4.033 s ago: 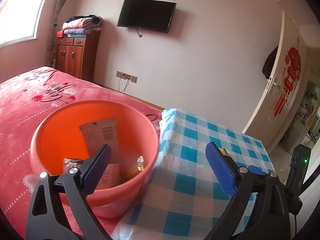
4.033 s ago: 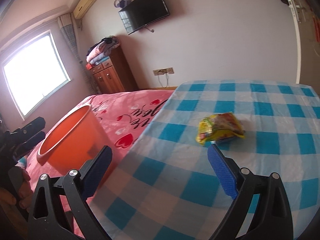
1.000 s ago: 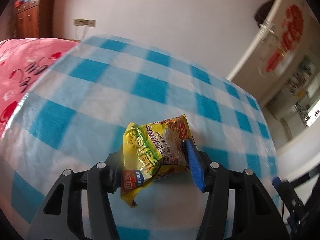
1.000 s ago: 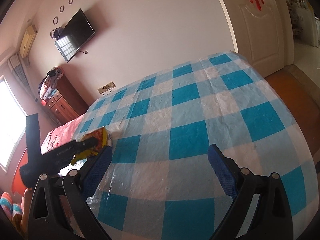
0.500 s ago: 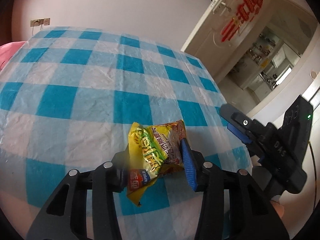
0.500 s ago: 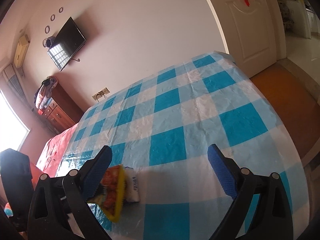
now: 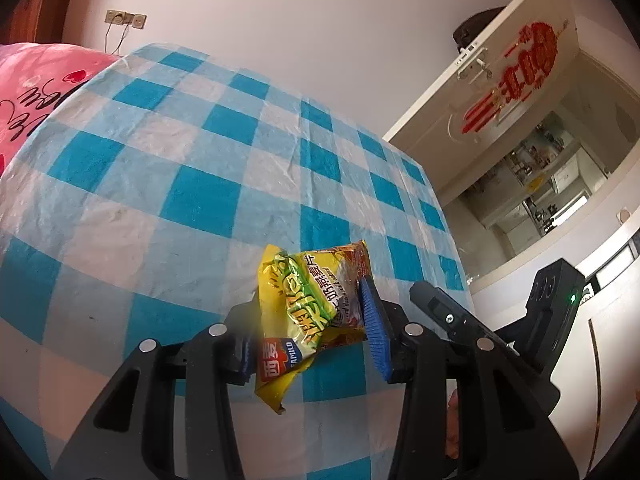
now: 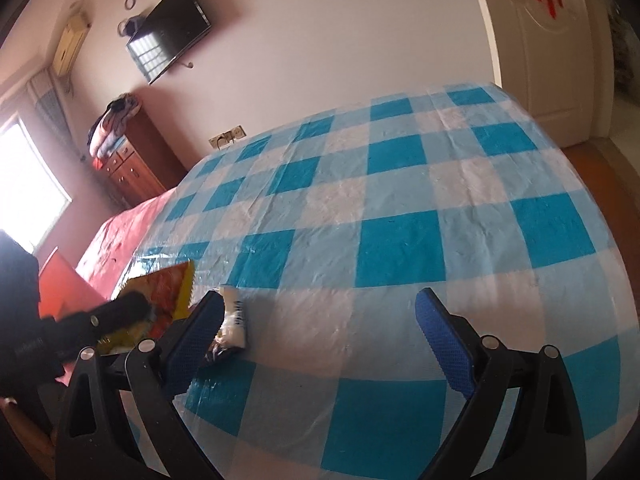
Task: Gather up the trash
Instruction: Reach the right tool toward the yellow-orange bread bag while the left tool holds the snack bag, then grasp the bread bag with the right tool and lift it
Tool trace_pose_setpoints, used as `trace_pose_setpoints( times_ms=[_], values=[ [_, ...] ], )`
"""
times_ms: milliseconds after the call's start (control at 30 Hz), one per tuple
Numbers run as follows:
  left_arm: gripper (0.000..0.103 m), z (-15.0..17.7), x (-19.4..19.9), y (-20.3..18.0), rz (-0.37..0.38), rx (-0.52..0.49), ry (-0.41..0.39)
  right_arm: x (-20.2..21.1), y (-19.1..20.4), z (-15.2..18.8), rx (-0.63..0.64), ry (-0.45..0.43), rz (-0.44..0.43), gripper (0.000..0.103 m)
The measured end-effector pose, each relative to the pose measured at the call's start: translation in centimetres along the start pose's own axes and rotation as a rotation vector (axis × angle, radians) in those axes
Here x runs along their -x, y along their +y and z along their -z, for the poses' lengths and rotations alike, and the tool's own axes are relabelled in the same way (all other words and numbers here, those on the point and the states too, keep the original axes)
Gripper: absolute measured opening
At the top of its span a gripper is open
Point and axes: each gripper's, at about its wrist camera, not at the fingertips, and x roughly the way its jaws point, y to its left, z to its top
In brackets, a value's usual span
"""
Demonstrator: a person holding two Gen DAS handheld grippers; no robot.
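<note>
A yellow-green snack packet hangs between the blue pads of my left gripper, which is shut on it just above the blue-and-white checked tablecloth. In the right wrist view the same packet shows its orange-red side at the left, held by the left gripper. My right gripper stands open over the cloth with nothing between its pads. A small white wrapper lies on the cloth right beside its left finger. The right gripper's black body shows at lower right in the left wrist view.
A pink bed adjoins the table's left side, with an orange bucket's edge on it. A white door stands open on the right. A wooden cabinet and a wall TV are at the back.
The left gripper pinched the packet tighter and lifted it off the cloth, moving left and away from the white wrapper. The right gripper stayed open and shifted slightly.
</note>
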Motion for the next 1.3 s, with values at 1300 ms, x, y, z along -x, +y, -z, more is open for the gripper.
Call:
trace_pose_setpoints(
  times_ms=[1300],
  values=[
    [0.039, 0.6, 6.8, 7.8, -0.121, 0.008, -0.118, -5.5, 10.6, 2.7, 0.390, 0.166, 0.110, 0.081]
  ],
)
